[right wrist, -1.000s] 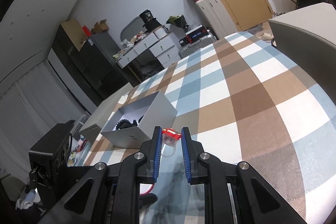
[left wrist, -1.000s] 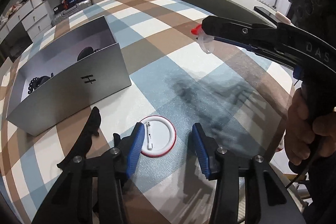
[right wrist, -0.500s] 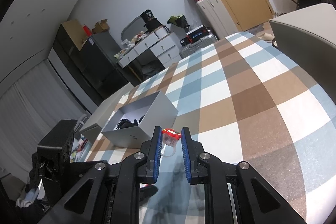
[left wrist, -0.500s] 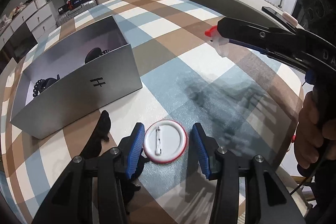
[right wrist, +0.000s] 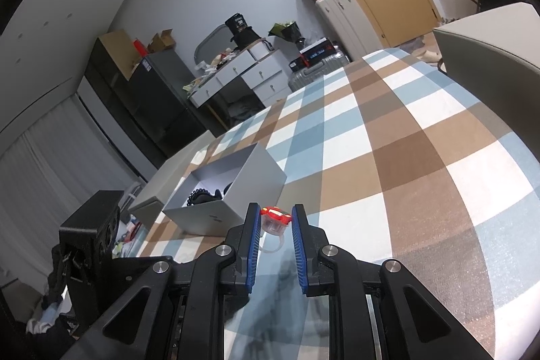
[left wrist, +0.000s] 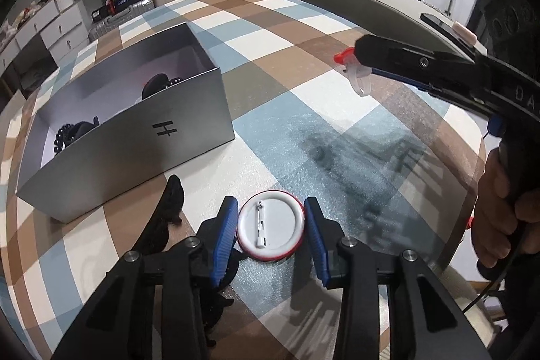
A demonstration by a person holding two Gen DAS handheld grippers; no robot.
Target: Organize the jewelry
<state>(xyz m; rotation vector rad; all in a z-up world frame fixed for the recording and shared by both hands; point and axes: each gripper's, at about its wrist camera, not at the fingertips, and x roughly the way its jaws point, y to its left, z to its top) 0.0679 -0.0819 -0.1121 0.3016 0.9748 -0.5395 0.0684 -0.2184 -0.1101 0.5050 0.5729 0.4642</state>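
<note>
A round white pin badge (left wrist: 270, 226) with a red rim lies face down on the checked tablecloth, between the blue pads of my left gripper (left wrist: 270, 233); the pads sit at its rim. A black hair clip (left wrist: 165, 218) lies just left of that gripper. My right gripper (right wrist: 276, 220) is shut on a clear plastic ring with a red top (right wrist: 274, 219), held above the table; it also shows in the left wrist view (left wrist: 357, 80). The open grey box (left wrist: 135, 130) holds dark beads and black pieces.
The grey box lid (left wrist: 381, 9) lies at the table's far right edge. A second grey box (right wrist: 182, 171) stands behind the open one. Drawers, suitcases and a shoe rack stand beyond the table.
My left gripper has moved forward over the badge and its pads have closed in to the badge's rim. The right gripper holds the ring as before.
</note>
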